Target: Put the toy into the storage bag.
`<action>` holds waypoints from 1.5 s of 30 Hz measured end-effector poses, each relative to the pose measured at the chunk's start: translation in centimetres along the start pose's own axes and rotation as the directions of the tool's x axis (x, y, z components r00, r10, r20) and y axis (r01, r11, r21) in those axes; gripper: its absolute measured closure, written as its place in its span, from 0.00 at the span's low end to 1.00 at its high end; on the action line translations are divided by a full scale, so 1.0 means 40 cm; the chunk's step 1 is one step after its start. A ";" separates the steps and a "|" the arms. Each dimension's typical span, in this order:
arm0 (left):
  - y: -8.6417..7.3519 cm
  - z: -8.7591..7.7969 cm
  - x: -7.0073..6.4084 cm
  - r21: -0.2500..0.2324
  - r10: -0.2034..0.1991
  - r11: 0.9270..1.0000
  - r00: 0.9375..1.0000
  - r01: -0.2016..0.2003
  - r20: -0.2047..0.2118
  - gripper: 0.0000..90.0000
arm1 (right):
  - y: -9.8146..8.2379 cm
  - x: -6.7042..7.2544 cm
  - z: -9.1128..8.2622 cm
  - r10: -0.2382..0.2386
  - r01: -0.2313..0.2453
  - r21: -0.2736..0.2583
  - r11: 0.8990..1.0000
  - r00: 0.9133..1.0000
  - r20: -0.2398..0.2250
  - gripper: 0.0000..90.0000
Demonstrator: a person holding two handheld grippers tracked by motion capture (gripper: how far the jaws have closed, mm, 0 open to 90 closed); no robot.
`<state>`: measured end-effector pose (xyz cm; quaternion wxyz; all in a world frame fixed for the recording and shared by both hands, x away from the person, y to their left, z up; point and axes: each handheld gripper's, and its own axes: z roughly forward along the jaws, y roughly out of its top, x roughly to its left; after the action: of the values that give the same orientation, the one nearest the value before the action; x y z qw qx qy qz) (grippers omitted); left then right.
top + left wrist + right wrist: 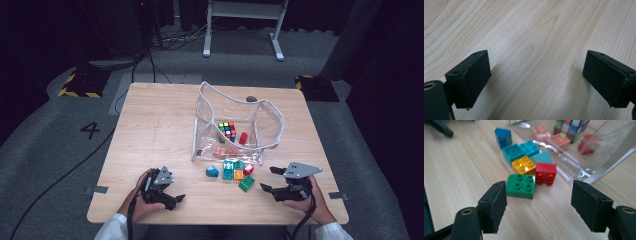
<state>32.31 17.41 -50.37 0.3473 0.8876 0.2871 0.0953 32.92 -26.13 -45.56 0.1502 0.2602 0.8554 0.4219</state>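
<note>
A clear plastic bag (pixel 270 120) stands open at the table's middle, with a colour cube (pixel 227 130) and a red brick (pixel 243 137) inside. Loose bricks lie just in front of it: blue (pixel 212 172), teal (pixel 230 167), orange (pixel 238 174), red (pixel 248 169) and green (pixel 246 183). My right gripper (pixel 267 179) is open low over the table, right of the green brick. In the right gripper view, the green brick (pixel 521 186) lies just beyond the open right gripper (pixel 539 205), nearer its left jaw. My left gripper (pixel 176 190) rests open near the front left, with bare wood between its jaws (pixel 536 75).
The wooden table (pixel 150 125) has bare surface across its left half. Pale pink bricks (pixel 540 132) lie at the bag's mouth. A small dark object (pixel 251 98) sits behind the bag. Beyond the table are grey carpet, cables and a white stand (pixel 240 30).
</note>
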 end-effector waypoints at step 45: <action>0.000 0.000 0.000 0.000 0.000 1.000 1.000 0.000 0.001 0.09 | -0.007 0.148 0.146 -0.095 0.105 0.049 0.993 0.982 -0.160 0.35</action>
<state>32.31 17.41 -50.37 0.3476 0.8876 0.2868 0.0951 30.77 -19.14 -49.49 0.0956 0.1870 0.8884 0.4082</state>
